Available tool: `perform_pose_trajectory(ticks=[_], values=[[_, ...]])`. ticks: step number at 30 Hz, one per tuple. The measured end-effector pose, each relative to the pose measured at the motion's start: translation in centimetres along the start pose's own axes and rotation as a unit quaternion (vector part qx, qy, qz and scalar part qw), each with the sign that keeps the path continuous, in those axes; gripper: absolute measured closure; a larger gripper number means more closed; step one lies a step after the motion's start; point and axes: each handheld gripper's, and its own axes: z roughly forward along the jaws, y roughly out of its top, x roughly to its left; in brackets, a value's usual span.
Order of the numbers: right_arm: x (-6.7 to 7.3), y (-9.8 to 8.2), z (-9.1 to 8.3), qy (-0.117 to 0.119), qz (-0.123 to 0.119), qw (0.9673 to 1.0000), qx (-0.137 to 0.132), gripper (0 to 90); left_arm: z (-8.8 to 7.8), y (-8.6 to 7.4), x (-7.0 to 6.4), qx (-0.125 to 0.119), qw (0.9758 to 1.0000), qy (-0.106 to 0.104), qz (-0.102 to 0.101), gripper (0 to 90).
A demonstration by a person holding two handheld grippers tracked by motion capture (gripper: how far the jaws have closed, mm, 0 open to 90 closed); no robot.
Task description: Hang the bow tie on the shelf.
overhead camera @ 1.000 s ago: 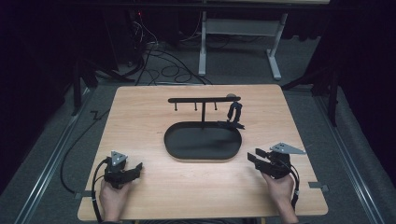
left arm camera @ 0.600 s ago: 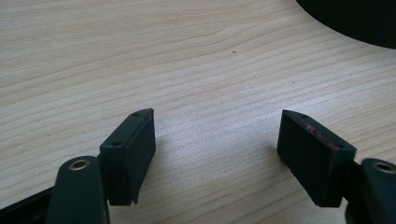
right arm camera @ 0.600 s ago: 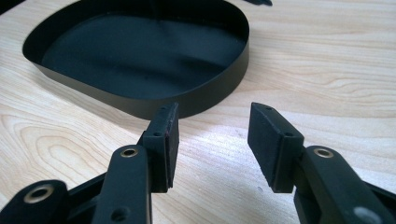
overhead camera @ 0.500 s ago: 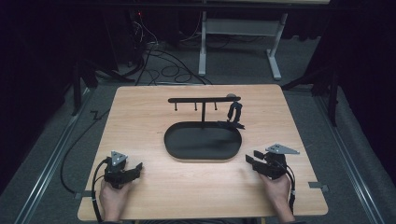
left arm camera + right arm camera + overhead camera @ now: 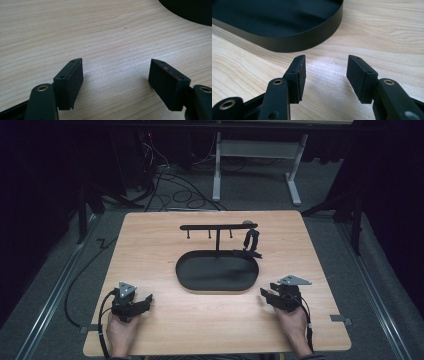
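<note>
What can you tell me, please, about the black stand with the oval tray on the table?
The black stand looks like matte metal: an oval tray with a low upright wall, a thin post rising from its far side and a horizontal bar with small pegs below it. A dark item hangs at the bar's right end. It stands mid-table; nothing grips it.

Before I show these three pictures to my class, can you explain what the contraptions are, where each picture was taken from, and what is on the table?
A person holds two hand-held grippers, the left gripper and the right gripper, each with two black jaws. The high view looks down on the wooden table. The other two pictures come from cameras riding on each gripper. In the middle stands a black oval tray with a T-shaped rack; a small dark object hangs from the rack's right end. Both grippers are open and hold nothing; the right one's jaws have just been opening.
</note>
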Motion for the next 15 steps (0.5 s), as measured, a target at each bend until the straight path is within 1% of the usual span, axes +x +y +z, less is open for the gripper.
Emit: perform_pose_trajectory(ticks=[3, 6, 7, 9, 11, 15], values=[[0.25, -0.15, 0.43, -0.011, -0.01, 0.9998, 0.01, 49.8, 0.0, 0.0, 0.0, 0.0, 1.0, 0.0, 0.0, 28.4], [0.63, -0.19, 0.6, -0.023, -0.027, 0.9993, 0.015, 47.9, 0.0, 0.0, 0.0, 0.0, 1.0, 0.0, 0.0, 28.4], [0.77, -0.19, 0.65, -0.027, -0.037, 0.9988, 0.016, 47.2, 0.0, 0.0, -0.01, 0.0, 1.0, 0.0, 0.0, 28.4], [1.04, -0.2, 0.68, -0.034, -0.045, 0.9983, 0.016, 46.5, -0.01, 0.0, -0.01, 0.0, 1.0, 0.0, 0.001, 28.4], [0.9, -0.18, 0.7, -0.032, -0.039, 0.9986, 0.018, 44.9, -0.01, 0.0, -0.01, 0.0, 1.0, 0.0, 0.001, 28.4], [0.93, -0.18, 0.71, -0.03, -0.042, 0.9985, 0.018, 44.2, -0.02, -0.01, -0.01, 0.001, 1.0, -0.001, 0.0, 28.5]])
